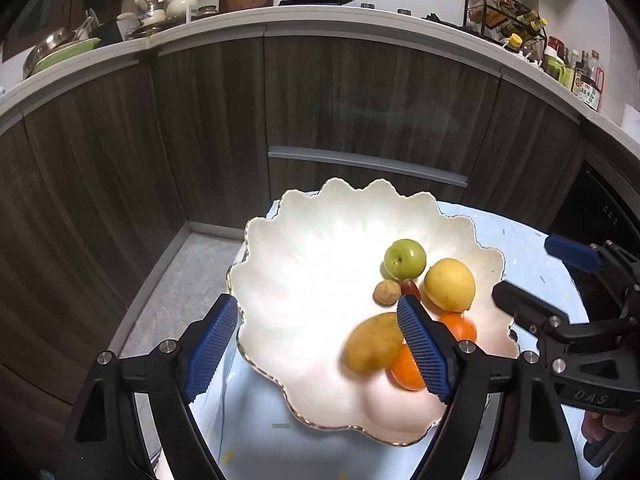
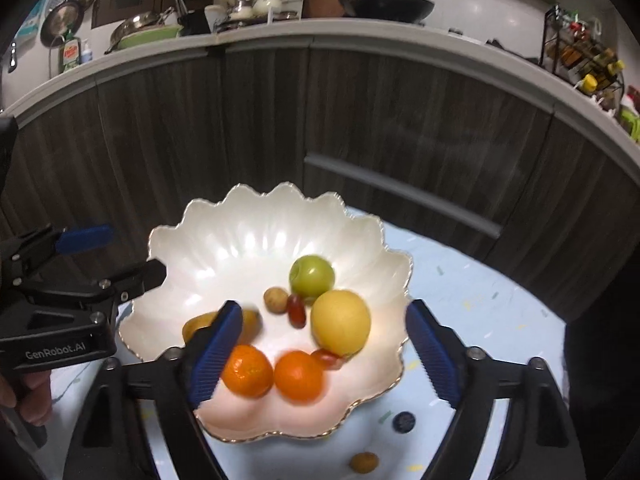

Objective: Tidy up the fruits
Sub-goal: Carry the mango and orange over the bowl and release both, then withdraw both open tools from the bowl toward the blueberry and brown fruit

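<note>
My left gripper (image 1: 318,354) hangs over the near-left part of the bowl (image 1: 304,248), its jaws wide apart and holding nothing; my right gripper (image 2: 326,354) hangs over the bowl's near side, jaws likewise spread and empty. The bowl, white with a scalloped gold rim, sits on a pale blue table (image 2: 480,300). Inside it, toward the right half, lie a green apple (image 2: 312,275), a lemon (image 2: 341,322) just beside it, 2 oranges (image 2: 247,370) touching each other at the near wall, a brown oblong fruit (image 1: 374,342) leaning on 1 orange, a small tan fruit (image 2: 275,300) and a dark red grape (image 2: 296,311) between apple and lemon. My right gripper's left finger (image 2: 216,354) crosses in front of the oblong fruit and an orange; my left gripper's right finger (image 1: 422,354) does the same. Outside the bowl, on the table near its front rim, lie a blueberry (image 2: 403,422) and a small brown fruit (image 2: 364,462). Beyond the bowl stand dark cabinets (image 1: 360,100) under a cluttered counter.
</note>
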A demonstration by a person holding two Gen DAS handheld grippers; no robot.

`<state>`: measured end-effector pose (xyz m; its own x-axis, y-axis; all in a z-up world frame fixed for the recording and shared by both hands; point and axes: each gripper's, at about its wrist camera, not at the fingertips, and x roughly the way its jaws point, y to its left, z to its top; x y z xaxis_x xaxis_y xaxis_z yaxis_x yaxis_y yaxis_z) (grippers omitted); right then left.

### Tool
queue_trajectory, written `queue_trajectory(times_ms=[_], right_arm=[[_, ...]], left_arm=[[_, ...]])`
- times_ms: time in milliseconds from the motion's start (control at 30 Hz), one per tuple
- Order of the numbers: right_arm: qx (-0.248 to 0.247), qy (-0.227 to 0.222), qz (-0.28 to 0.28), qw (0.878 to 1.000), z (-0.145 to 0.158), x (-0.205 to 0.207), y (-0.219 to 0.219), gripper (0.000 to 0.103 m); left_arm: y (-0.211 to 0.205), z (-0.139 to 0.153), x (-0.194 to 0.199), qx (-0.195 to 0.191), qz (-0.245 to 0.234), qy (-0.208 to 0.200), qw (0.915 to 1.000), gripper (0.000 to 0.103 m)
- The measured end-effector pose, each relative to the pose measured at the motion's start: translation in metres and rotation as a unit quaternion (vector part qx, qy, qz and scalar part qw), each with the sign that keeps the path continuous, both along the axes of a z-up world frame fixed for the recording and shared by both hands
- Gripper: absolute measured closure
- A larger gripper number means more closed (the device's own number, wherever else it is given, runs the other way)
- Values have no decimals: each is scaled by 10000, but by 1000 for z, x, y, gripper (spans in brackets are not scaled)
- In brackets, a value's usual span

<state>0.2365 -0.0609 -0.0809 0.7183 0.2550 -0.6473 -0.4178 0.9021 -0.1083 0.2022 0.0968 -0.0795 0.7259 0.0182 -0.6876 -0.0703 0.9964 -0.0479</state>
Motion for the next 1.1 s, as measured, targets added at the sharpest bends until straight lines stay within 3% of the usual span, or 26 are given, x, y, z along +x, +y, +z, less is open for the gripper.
queue_trajectory(times_ms=[100, 367, 1100], right_arm=[[-60, -21, -43, 10000, 1, 0, -1, 17], [-59, -101, -198, 9997, 7, -8, -9, 17], [188, -185, -592, 9979, 23, -33, -34, 17]], left_arm=[[1, 2, -3, 7, 91, -34, 10000, 10], [-1, 11, -13, 42, 182, -119, 9998, 1], [-15, 35, -51, 80, 300, -361, 9989, 1]])
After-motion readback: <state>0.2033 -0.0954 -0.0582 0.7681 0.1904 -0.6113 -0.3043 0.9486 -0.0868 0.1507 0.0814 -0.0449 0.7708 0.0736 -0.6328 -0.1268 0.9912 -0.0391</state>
